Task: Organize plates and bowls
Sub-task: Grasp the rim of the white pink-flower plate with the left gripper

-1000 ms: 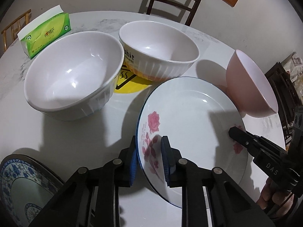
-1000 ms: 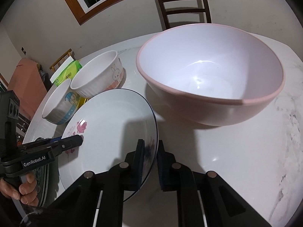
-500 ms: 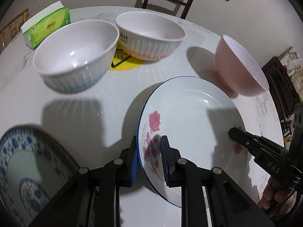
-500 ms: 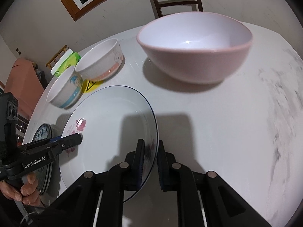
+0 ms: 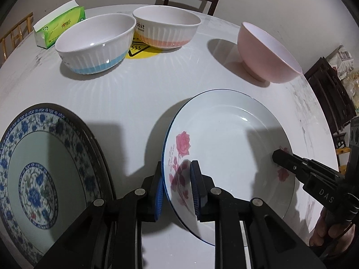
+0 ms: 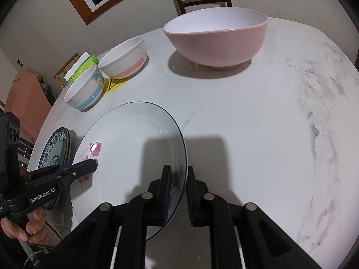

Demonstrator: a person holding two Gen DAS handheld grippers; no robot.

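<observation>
table [image 5: 145, 94]: white marbled top, round edge, carries all items below; grey veining on its right part in the right wrist view.

rose plate [image 5: 224, 148]: white, thin blue rim, pink rose print on its left side and a smaller one on its right. held over the table between the two grippers, casting a shadow on the top beneath; it lies just right of the blue plate and in front of the pink bowl.

blue plate [image 5: 44, 157]: blue-and-white floral pattern, dark rim, flat on the table at its near left edge; apart from the rose plate.

pink bowl [image 6: 215, 42]: plain pink outside, white inside, upright on the far right of the table, well apart from the other bowls.

orange-banded bowl [image 5: 167, 30]: white ribbed wall, orange base band, lettering on its side; stands at the far centre, partly on a yellow sticker [image 5: 140, 51].

blue-banded bowl [image 5: 96, 42]: white ribbed wall, light blue base band, just beside the orange-banded bowl, on its left.

tissue box [image 5: 60, 25]: green and white, far left, behind the blue-banded bowl.

left gripper [image 5: 177, 188]: blue pads pinching the rose plate's left rim.

right gripper [image 6: 178, 192]: jaws pressed onto the rose plate's right rim.

hand [image 6: 20, 226]: grasping the left gripper's handle.
</observation>
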